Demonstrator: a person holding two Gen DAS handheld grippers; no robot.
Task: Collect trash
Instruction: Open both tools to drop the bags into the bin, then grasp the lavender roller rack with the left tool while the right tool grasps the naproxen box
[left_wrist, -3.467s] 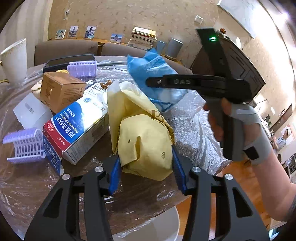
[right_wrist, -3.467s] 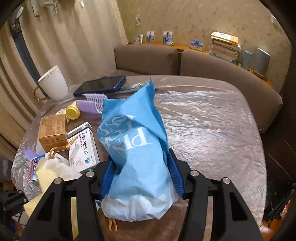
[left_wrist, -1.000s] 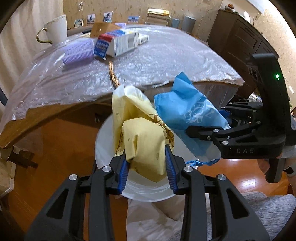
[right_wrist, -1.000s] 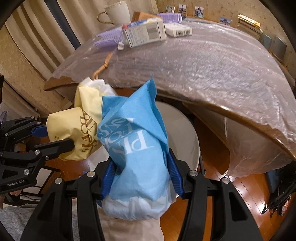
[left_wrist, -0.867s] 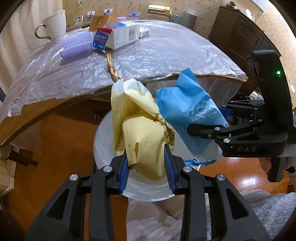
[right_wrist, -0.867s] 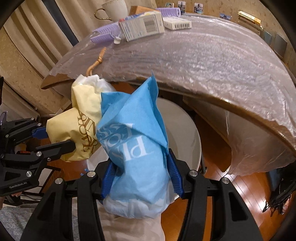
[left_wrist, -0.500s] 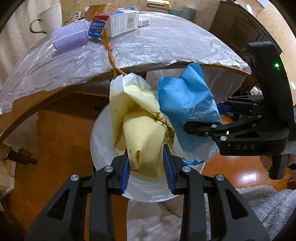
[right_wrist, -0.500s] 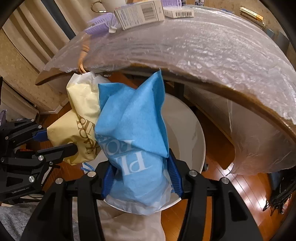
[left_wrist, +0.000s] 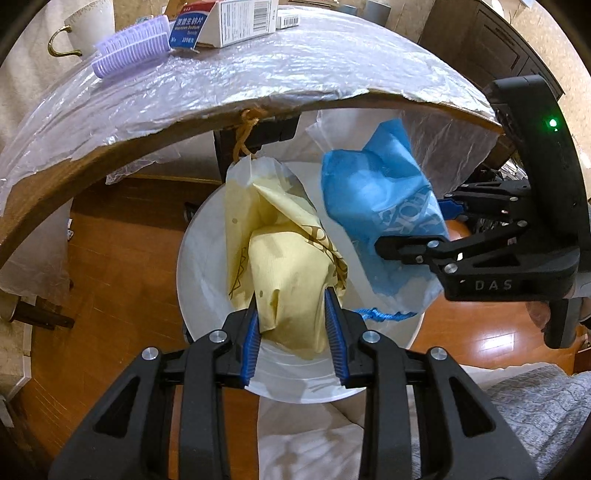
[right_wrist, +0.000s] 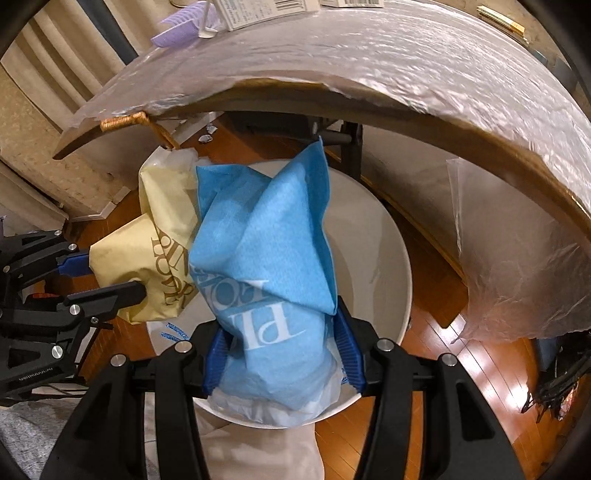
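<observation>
My left gripper is shut on a crumpled yellow paper bag with gold lettering. It holds the bag over the mouth of a round white trash bin on the floor. The bag's brown rope handle still hangs against the table edge. My right gripper is shut on a crumpled blue paper bag and holds it over the same bin, right beside the yellow bag. The blue bag and the right gripper also show in the left wrist view.
The round wooden table covered in clear plastic film overhangs the bin. On it stand a white mug, purple hair rollers and medicine boxes. Wooden floor surrounds the bin. Table legs stand behind it.
Both grippers have carried their bags off the table and lowered them below its edge, over the white bin. Over the last second they sank closer to the bin's mouth.
</observation>
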